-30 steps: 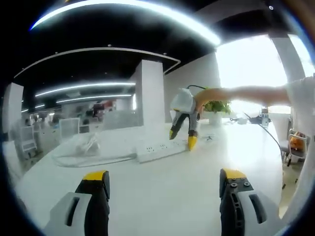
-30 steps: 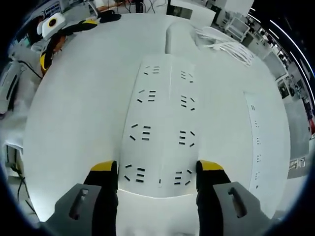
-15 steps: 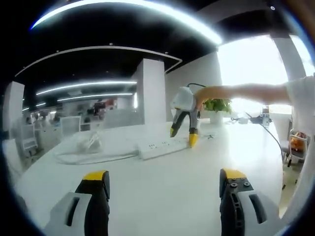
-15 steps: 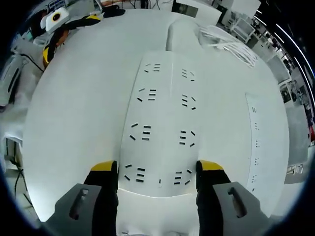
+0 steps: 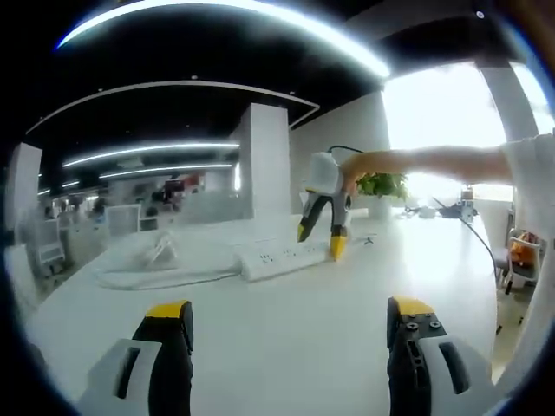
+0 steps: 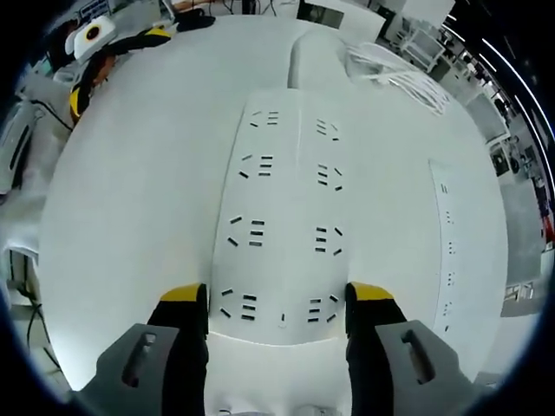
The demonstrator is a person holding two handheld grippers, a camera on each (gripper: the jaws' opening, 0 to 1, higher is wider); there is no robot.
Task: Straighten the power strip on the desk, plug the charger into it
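The right tongs (image 6: 276, 305) pinch the end of the power strip (image 6: 282, 217) on the table (image 6: 130, 199), while the left tongs (image 5: 290, 321) are spread.

The right gripper (image 6: 276, 316) straddles the near end of the white power strip (image 6: 282, 234), a yellow-tipped jaw against each long side, on the white desk (image 6: 130, 217). The strip runs straight away, two columns of sockets facing up, towards a coiled white cable (image 6: 401, 80). The left gripper (image 6: 104, 52) appears far off at upper left.
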